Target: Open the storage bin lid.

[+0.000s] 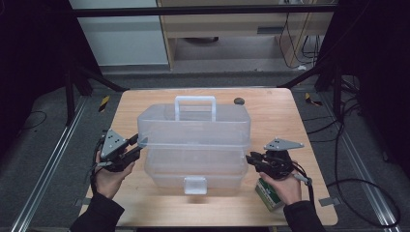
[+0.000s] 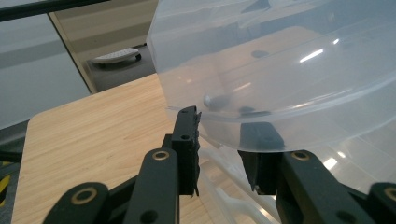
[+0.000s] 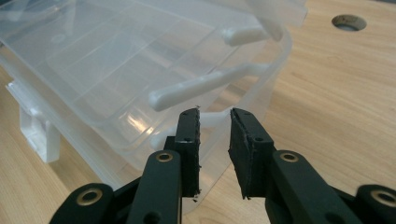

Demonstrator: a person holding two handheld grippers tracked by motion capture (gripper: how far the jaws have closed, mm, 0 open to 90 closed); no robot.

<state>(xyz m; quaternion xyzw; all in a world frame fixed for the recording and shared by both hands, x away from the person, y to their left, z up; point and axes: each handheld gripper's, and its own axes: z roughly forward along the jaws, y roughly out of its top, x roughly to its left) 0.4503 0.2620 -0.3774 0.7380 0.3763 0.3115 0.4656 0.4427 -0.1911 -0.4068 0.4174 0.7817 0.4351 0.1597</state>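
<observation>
A clear plastic storage box (image 1: 193,159) with a white handle (image 1: 195,104) and a white front latch (image 1: 195,184) stands mid-table, its upper section (image 1: 193,128) raised off the base. My left gripper (image 1: 141,143) is at that section's left end. In the left gripper view its jaws (image 2: 219,140) straddle the upper section's rim (image 2: 224,128), one outside and one seen through the plastic, shut on it. My right gripper (image 1: 250,158) is at the box's right end. Its jaws (image 3: 215,140) stand open, with a curved bit of white plastic just past the tips. White link arms (image 3: 201,88) run above them.
A small green and white carton (image 1: 268,195) lies under my right hand near the table's front right. A round hole (image 1: 239,101) sits in the tabletop behind the box. The wooden table (image 1: 280,116) ends close to both hands, and cables lie on the floor at the right.
</observation>
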